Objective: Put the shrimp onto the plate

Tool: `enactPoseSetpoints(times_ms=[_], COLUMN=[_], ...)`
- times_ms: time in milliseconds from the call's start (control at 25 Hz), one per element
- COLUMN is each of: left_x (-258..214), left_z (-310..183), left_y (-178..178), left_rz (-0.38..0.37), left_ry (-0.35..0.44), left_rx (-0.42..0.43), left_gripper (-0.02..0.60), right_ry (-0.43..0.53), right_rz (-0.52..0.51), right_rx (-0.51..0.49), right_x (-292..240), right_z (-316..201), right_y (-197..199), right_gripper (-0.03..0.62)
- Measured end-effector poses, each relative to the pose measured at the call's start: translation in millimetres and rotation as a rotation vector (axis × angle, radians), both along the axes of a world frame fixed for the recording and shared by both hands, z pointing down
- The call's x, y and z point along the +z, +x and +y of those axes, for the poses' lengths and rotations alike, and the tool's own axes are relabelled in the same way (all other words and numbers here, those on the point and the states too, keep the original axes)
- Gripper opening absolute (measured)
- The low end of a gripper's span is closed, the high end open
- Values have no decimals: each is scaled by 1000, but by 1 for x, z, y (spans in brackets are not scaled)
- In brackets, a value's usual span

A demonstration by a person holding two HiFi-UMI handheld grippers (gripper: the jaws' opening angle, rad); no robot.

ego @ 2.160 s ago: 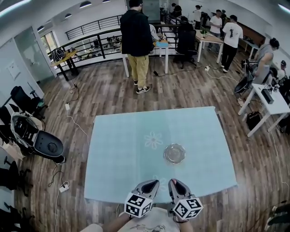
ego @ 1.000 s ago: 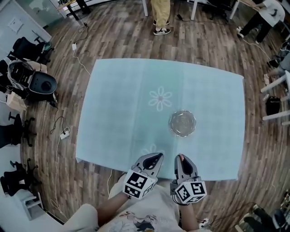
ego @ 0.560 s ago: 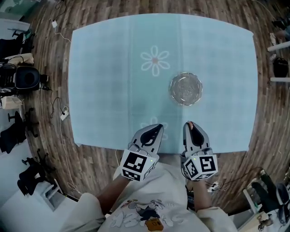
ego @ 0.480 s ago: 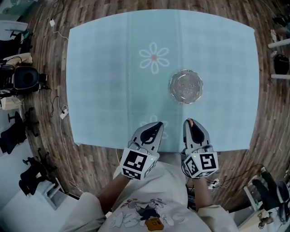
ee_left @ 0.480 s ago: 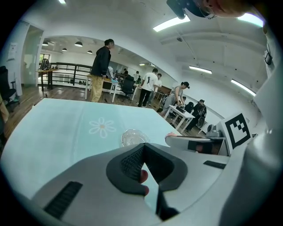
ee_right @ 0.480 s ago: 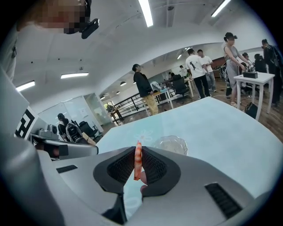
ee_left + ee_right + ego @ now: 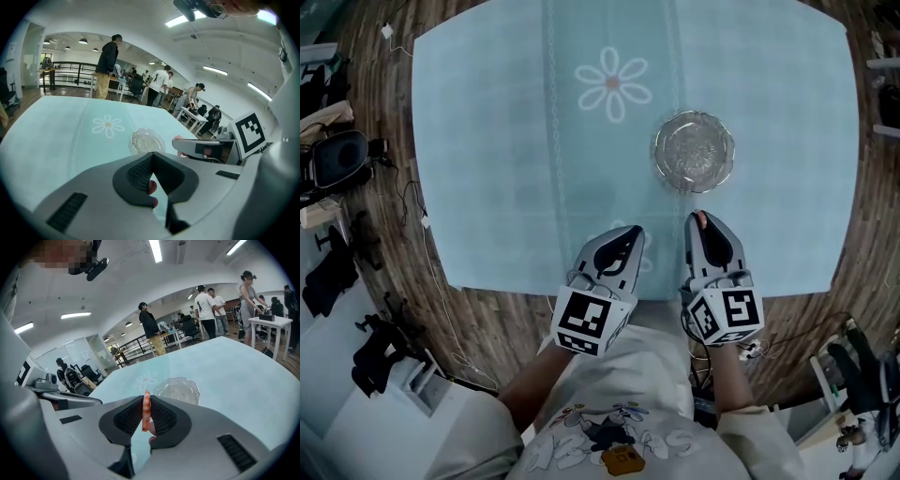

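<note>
Head view: left gripper [image 7: 629,233] and right gripper [image 7: 700,218] over the table's [image 7: 487,141] near edge, with the glass plate [image 7: 694,152] just beyond the right one.
Left gripper view: jaws together, apparently empty.
Right gripper view: jaws clenched on the upright shrimp [image 7: 146,411], near side of the plate.

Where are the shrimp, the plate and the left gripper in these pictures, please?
shrimp [image 7: 146,409]: right gripper view, the middle of its orange body.
plate [image 7: 694,152]: head view, its bare centre.
left gripper [image 7: 153,155]: left gripper view, where its closed jaw tips meet.
</note>
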State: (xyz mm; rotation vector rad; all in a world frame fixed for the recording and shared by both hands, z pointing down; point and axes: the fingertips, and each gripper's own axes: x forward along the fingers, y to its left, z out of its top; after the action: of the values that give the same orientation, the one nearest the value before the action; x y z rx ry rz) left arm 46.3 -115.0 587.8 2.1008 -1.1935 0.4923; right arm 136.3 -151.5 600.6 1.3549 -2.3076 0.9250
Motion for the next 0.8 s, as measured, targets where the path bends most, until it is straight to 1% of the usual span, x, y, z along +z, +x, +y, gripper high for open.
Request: enactPoseSetpoints(times_ms=[320, 560, 800], left_x=[22, 36, 46], left_z=[-12, -25, -39], left_y=[4, 2, 9], left_rz=[8, 14, 19], left_ry=[-20, -39, -50], left_rx=[8, 4, 28], left_gripper=[8, 8, 8], right_ry=[-24, -40, -58], right_rz=[8, 36, 37], right_rx=[22, 39, 53], right_x=[23, 40, 56], right_z=[-17, -31, -47], right_y=[3, 4, 6], right_gripper=[60, 60, 60])
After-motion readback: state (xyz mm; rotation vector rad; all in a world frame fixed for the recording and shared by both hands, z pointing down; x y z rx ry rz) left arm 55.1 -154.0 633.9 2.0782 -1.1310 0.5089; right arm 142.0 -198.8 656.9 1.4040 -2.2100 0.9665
